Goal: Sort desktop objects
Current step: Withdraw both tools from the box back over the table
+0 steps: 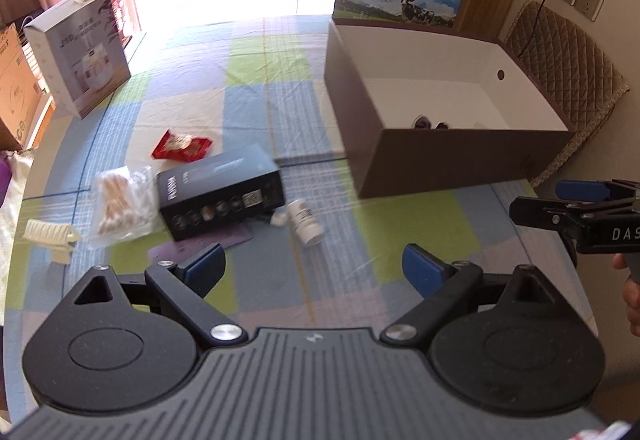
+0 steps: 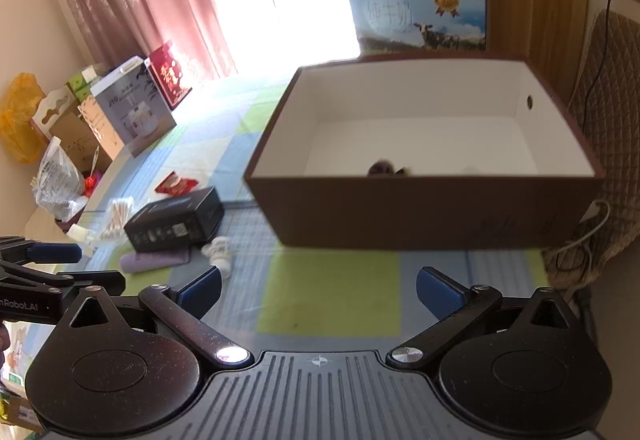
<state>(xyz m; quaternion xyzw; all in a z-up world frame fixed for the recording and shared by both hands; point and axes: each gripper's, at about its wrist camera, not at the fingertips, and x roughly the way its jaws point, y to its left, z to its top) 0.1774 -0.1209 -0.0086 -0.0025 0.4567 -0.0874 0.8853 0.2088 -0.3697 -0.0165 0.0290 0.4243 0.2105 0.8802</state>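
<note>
Small clutter, like the white plastic pill bottle [image 1: 306, 221] lying beside the black rectangular carton [image 1: 220, 196], waits on the checked surface [image 1: 400, 224] near the open brown cardboard box [image 1: 452, 160], so both tools, left [image 1: 314, 266] and right [image 2: 318, 290], hover spread apart, empty.

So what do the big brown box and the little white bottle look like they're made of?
The brown box looks like matte cardboard: thin straight walls, white lining, a punched hole. The white bottle, lying on its side, looks like smooth plastic with a printed label; blur leaves that uncertain.
</note>
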